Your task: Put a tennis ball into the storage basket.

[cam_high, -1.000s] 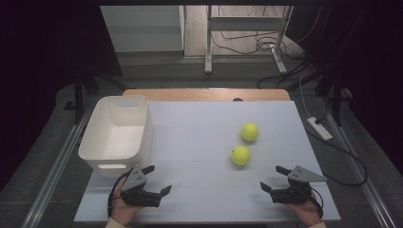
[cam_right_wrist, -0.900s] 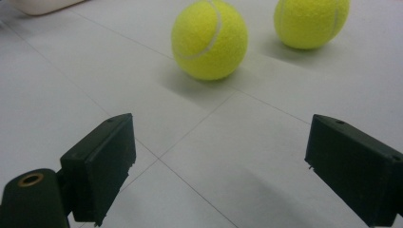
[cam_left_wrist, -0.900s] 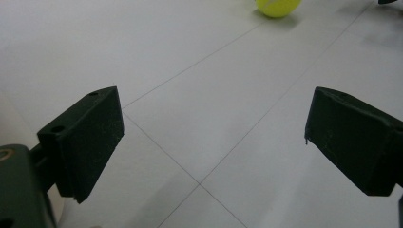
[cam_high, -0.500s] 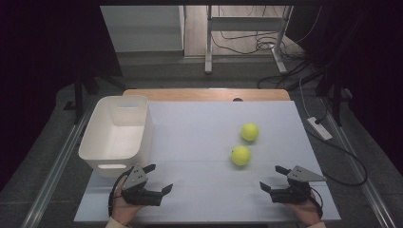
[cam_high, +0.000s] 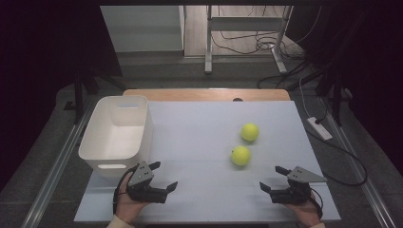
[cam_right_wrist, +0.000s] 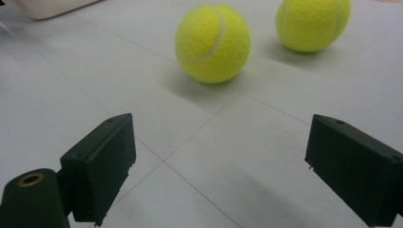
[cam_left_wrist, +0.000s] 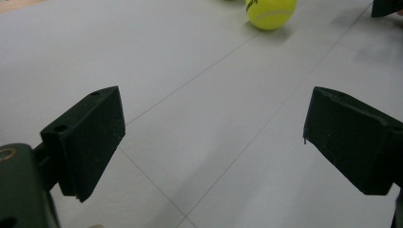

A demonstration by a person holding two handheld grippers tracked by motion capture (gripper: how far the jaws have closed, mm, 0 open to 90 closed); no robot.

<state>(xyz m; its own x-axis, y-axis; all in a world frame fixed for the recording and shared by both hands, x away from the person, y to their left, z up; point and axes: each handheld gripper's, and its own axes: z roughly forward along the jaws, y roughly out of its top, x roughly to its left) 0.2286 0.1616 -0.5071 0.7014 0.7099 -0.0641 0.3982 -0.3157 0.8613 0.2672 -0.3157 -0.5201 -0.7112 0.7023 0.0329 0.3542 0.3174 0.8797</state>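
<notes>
Dim workroom, dark surround, cables on the floor behind; pale grey tabletop (cam_high: 199, 137) with faint seam lines, a wooden strip along its far edge. Item one: near tennis ball (cam_high: 241, 155), yellow-green, resting free on the right half of the tabletop, closest to the right tool. Item two: far tennis ball (cam_high: 250, 132), same kind, just beyond the first, near it but apart. Item three: white plastic bin (cam_high: 116, 133), open-topped and empty, at the left edge. Left tool (cam_high: 164, 178), held low at the near left corner just in front of the bin, jaws spread wide, nothing between them. Right tool (cam_high: 272, 179), held low at the near right, jaws likewise spread and empty, aimed toward the near ball, which sits ahead in the right gripper view (cam_right_wrist: 212, 43). Risks, as judged: a round ball on a smooth surface would likely roll if one jaw touches first, possibly into its neighbour or off the right edge; a pinch off centre could squirt it out; a low carry to the bin could clip the rim. Obstructions: none between right tool and near ball; the far ball stands close behind it, limiting overshoot.
</notes>
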